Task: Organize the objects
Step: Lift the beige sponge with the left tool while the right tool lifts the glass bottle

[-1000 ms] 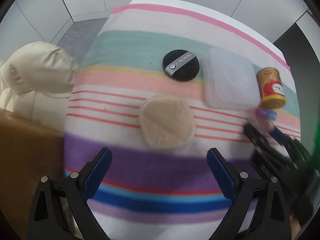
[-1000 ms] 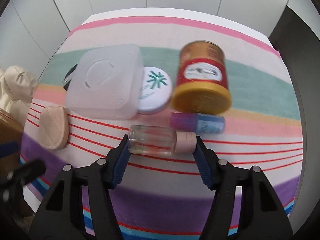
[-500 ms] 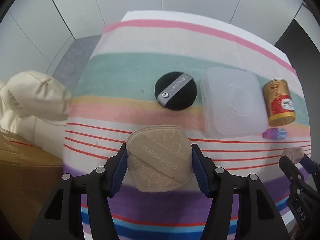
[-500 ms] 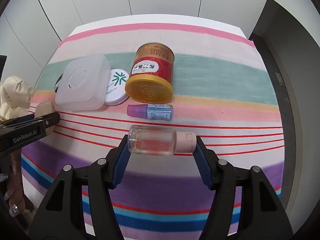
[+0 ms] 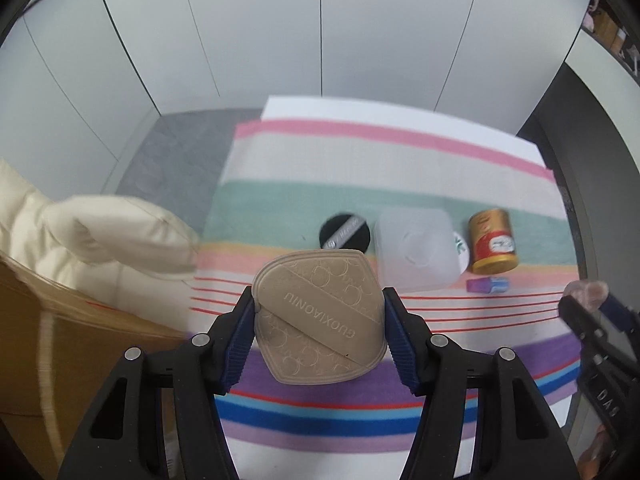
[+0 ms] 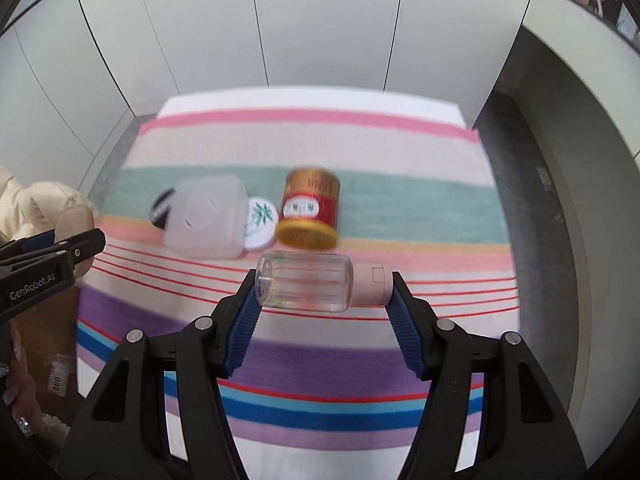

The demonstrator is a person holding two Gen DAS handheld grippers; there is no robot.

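Several items lie on the striped cloth: a frosted box, white tin, gold can, what looks like a black puff. Left gripper clamps the beige puff between its fingers; right gripper pinches the clear bottle end to end.

We seem to be in a home room: a striped cloth covers a table before plain white wall panels, a cream padded jacket lies at left beside a cardboard box, with cosmetics spread about.
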